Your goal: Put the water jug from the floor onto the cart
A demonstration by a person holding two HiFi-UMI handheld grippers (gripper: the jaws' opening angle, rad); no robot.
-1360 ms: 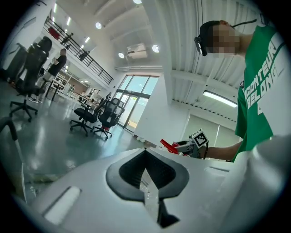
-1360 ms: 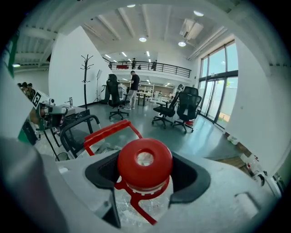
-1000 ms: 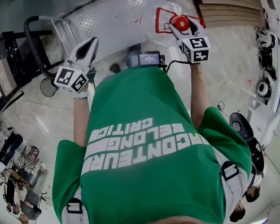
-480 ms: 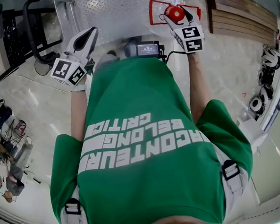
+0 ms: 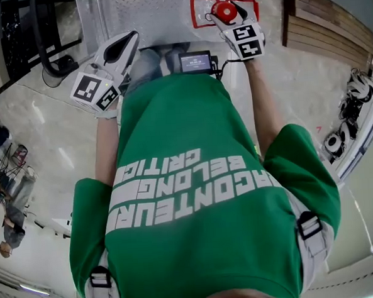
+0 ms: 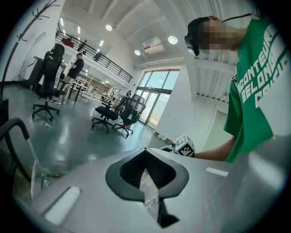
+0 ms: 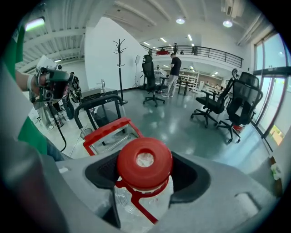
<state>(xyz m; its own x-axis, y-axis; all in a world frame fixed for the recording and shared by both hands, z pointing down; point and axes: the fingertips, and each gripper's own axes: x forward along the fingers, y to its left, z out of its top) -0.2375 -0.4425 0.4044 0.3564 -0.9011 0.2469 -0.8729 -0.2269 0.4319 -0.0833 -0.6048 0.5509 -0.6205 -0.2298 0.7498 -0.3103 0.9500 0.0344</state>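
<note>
My right gripper (image 5: 229, 15) is shut on the neck of the clear water jug (image 5: 224, 10), just under its red cap (image 7: 144, 163). The jug's red carry handle (image 7: 109, 129) sticks out beyond the jaws. In the head view the jug is at the right edge of the cart's diamond-plate deck (image 5: 159, 8); whether it rests on anything is hidden. My left gripper (image 5: 122, 47) is held above the deck's left part, near the cart's black push handle (image 5: 41, 41). Its jaws (image 6: 148, 182) are together with nothing held.
Wooden boards (image 5: 324, 23) lie to the right of the cart, and gear (image 5: 354, 116) is stacked along the right wall. Office chairs (image 7: 213, 107), a coat rack (image 7: 120, 68) and standing people (image 7: 174, 75) are across the glossy floor. A small screen (image 5: 195, 61) hangs at the person's chest.
The person has closed in on the cart. The right gripper has carried the jug forward and a little left, nearer the deck. The left gripper has shifted slightly right, over the deck.
</note>
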